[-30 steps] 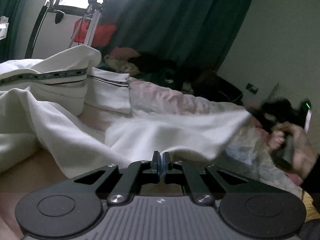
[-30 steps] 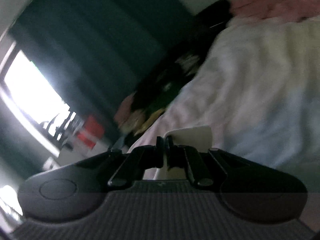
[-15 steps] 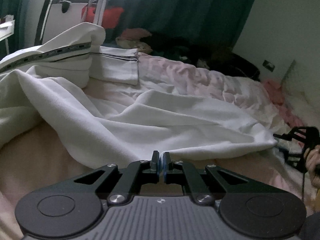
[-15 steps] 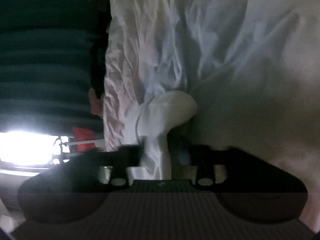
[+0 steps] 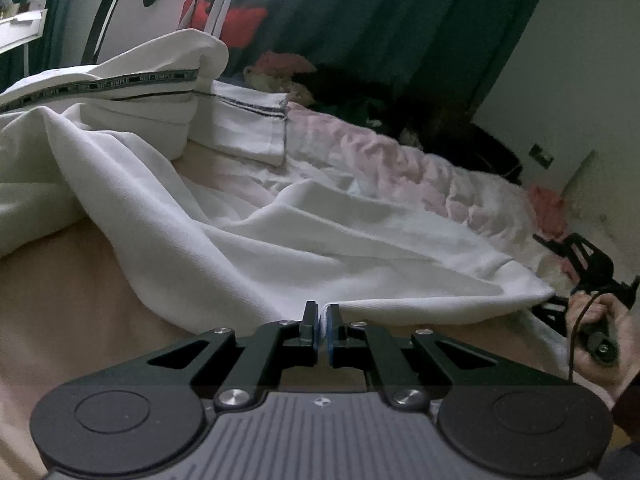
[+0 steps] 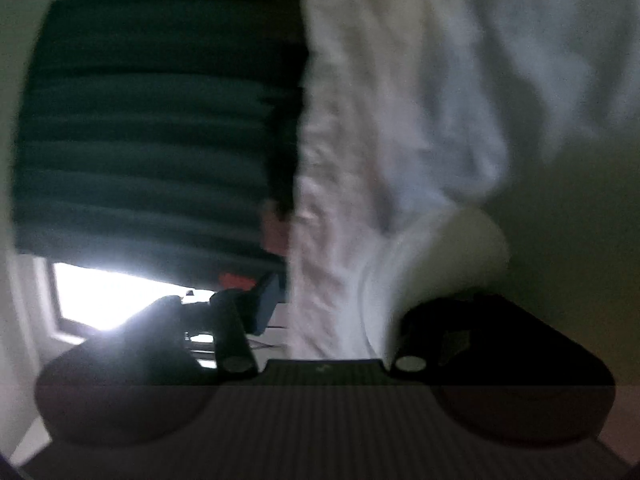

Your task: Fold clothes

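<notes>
A white garment (image 5: 304, 248) lies spread and rumpled over the pink bed (image 5: 400, 156). Its striped collar part (image 5: 132, 80) is heaped at the back left. My left gripper (image 5: 320, 312) is shut on the near hem of the garment, low over the bed. The far corner of the hem (image 5: 544, 292) lies on the bed at the right, just in front of my right gripper (image 5: 560, 276), which a hand (image 5: 596, 320) holds. In the blurred right wrist view my right gripper (image 6: 344, 300) stands open, and a loose fold of white cloth (image 6: 440, 248) lies between its spread fingers.
Dark green curtains (image 5: 360, 12) hang behind the bed. A red item (image 5: 236, 20) and a metal stand (image 5: 216, 0) are at the window. Dark clothes (image 5: 360, 100) pile up at the far bed edge. A pale wall (image 5: 580, 60) is on the right.
My right gripper went from shut on the garment's corner to open, and the corner dropped onto the bed at the right. The left gripper kept its hold and lowered slightly.
</notes>
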